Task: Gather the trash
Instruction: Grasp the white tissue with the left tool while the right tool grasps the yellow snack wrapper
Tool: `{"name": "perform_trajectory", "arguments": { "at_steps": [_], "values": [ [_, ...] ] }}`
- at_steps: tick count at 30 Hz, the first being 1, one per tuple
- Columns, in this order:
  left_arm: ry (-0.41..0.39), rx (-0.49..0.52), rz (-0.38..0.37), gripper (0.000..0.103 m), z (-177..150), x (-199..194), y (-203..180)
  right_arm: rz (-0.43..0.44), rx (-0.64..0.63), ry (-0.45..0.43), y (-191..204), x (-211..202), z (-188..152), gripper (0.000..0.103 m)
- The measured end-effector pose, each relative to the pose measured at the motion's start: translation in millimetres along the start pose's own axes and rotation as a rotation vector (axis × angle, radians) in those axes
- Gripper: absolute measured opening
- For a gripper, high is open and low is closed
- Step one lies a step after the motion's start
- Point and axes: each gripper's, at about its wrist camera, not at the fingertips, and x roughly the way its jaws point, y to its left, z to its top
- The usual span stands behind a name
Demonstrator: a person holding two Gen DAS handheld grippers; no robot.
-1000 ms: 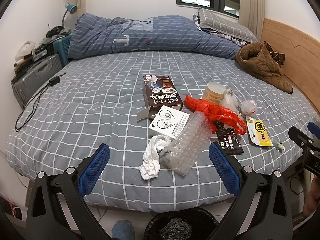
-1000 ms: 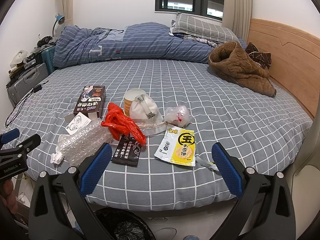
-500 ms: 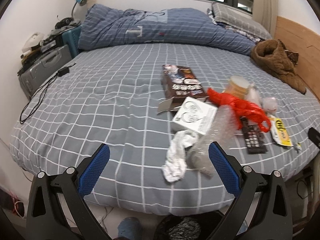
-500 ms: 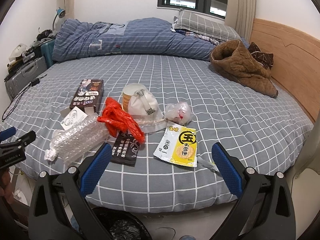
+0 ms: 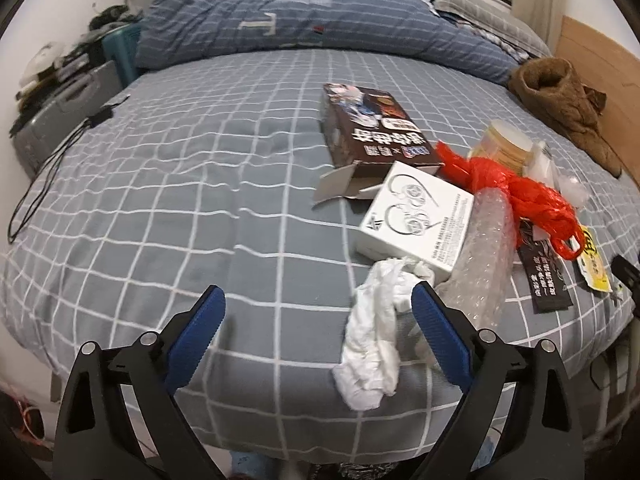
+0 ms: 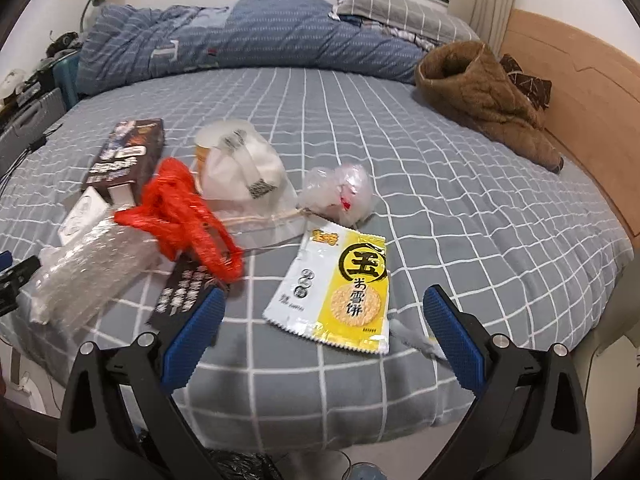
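Trash lies on the grey checked bed [image 5: 160, 200]. In the left wrist view: a crumpled white tissue [image 5: 376, 328], bubble wrap [image 5: 480, 264], a white earphone box [image 5: 416, 216], a brown box [image 5: 372, 128], a red plastic bag [image 5: 520, 196]. My left gripper [image 5: 316, 320] is open and empty, its right finger beside the tissue. In the right wrist view: a yellow snack packet [image 6: 340, 284], a black sachet [image 6: 184, 288], a clear bag [image 6: 340, 192], a white bag on a cup [image 6: 244, 168]. My right gripper [image 6: 324, 320] is open over the packet's near end.
A black-lined trash bin [image 6: 240, 466] shows under the bed's front edge. A folded blue duvet [image 6: 240, 36] and brown garment [image 6: 480, 84] lie at the back. A suitcase [image 5: 60, 120] and cable [image 5: 44, 184] are at the left, a wooden headboard [image 6: 580, 100] at the right.
Both grippers have moved forward and lower toward the bed. The left one has shifted left of the trash pile; the right one has closed in on the yellow packet.
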Motion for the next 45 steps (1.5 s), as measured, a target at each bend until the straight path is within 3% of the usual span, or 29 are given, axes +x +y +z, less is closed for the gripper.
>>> {"name": "perform_trajectory", "arguments": {
  "at_steps": [8, 11, 16, 20, 25, 32, 45],
  "values": [
    [0.052, 0.052, -0.042, 0.081, -1.5, 19.8, -13.7, -0.003, 0.048, 0.072, -9.1, 43.2, 7.2, 0.092],
    [0.069, 0.053, -0.065, 0.073, -1.0, 24.8, -16.0, -0.009, 0.060, 0.106, -10.9, 60.4, 8.3, 0.088],
    [0.105, 0.076, -0.090, 0.048, -3.9, 33.4, -23.9, 0.008, 0.104, 0.148, -18.0, 78.6, 10.7, 0.084],
    [0.104, 0.072, -0.083, 0.044, -5.4, 34.4, -25.8, 0.024, 0.126, 0.179, -17.9, 87.1, 10.7, 0.079],
    [0.104, 0.072, -0.085, 0.030, -5.5, 33.5, -27.1, 0.039, 0.142, 0.191, -17.6, 89.5, 10.2, 0.074],
    [0.090, 0.053, -0.078, 0.026, -1.8, 24.0, -21.3, 0.048, 0.132, 0.197, -16.8, 89.7, 9.6, 0.061],
    [0.025, 0.030, -0.072, 0.026, 8.6, -1.0, -14.4, 0.060, 0.097, 0.167, -9.6, 70.4, 14.9, 0.053]
  ]
}}
